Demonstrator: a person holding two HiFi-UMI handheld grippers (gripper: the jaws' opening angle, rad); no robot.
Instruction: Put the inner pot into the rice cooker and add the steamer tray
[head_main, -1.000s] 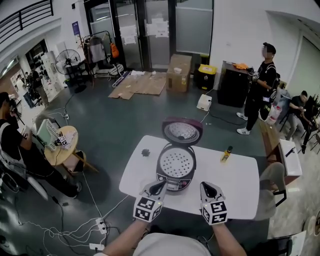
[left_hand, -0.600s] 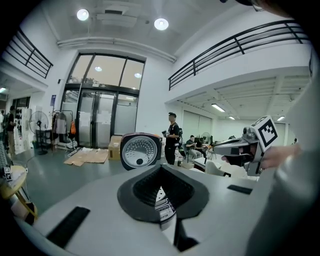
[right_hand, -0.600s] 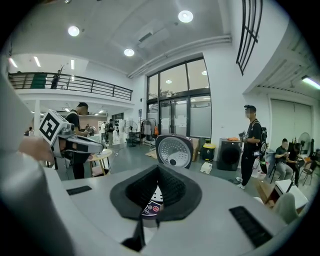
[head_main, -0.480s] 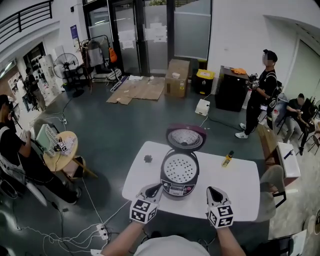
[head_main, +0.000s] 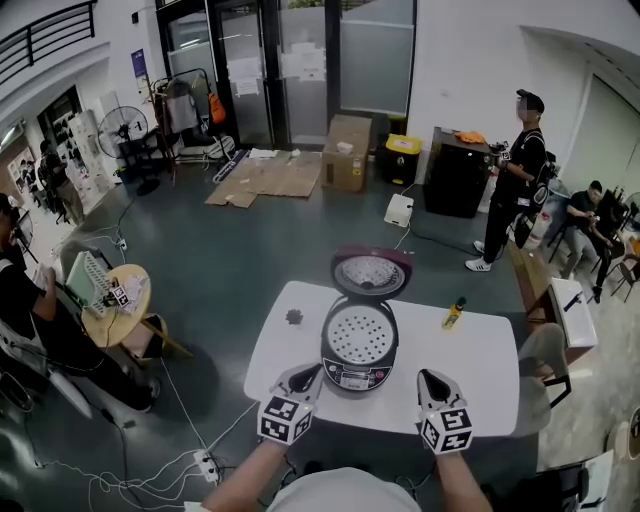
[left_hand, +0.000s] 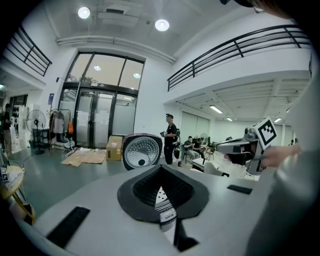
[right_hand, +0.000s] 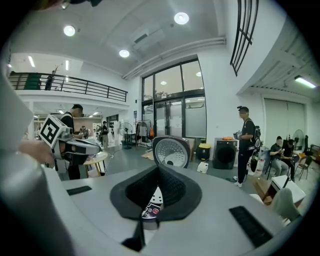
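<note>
Rice cooker (head_main: 360, 345) (round, dark purple, lid flipped up) sits on the white table (head_main: 480, 360) at lower centre of the head view, perforated white steamer tray (head_main: 358, 334) inside, with left gripper (head_main: 308, 375) and right gripper (head_main: 428, 378) just below it, both clamped fully closed on nothing.

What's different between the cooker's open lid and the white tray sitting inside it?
The lid stands upright at the back of the cooker; the tray lies flat in its opening. The lid is rimmed in maroon; the tray is plain white. Both are round, with dotted faces.
</note>
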